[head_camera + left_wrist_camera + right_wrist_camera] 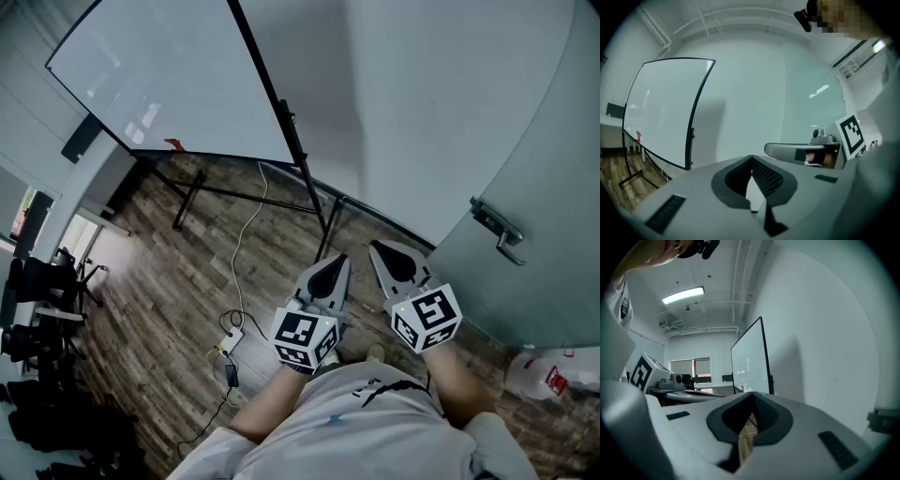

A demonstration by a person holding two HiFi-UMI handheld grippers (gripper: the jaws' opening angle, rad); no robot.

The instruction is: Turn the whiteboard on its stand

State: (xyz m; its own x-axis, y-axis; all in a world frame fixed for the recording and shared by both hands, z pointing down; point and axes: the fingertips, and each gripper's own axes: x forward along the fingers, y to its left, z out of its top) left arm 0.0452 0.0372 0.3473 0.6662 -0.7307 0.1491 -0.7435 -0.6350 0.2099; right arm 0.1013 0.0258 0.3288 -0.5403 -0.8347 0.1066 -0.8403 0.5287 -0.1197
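Observation:
The whiteboard (pixel 169 75) in its black frame stands on a black stand (pixel 298 155) at the upper left, an arm's reach or more ahead of both grippers. Its blank white face also shows in the left gripper view (pixel 661 108) and nearly edge-on in the right gripper view (pixel 749 364). My left gripper (pixel 339 259) (pixel 752 157) and right gripper (pixel 375 247) (pixel 752 393) are held side by side close to my body. Both point toward the stand's foot, tips together, with nothing between them. Neither touches the board.
The stand's legs (pixel 187 192) spread over the wooden floor. A white cable (pixel 246 225) runs to an adapter (pixel 230 342). A grey door with a handle (pixel 497 232) is on the right, a white bag (pixel 548 375) below it. Black chairs (pixel 47 291) stand at far left.

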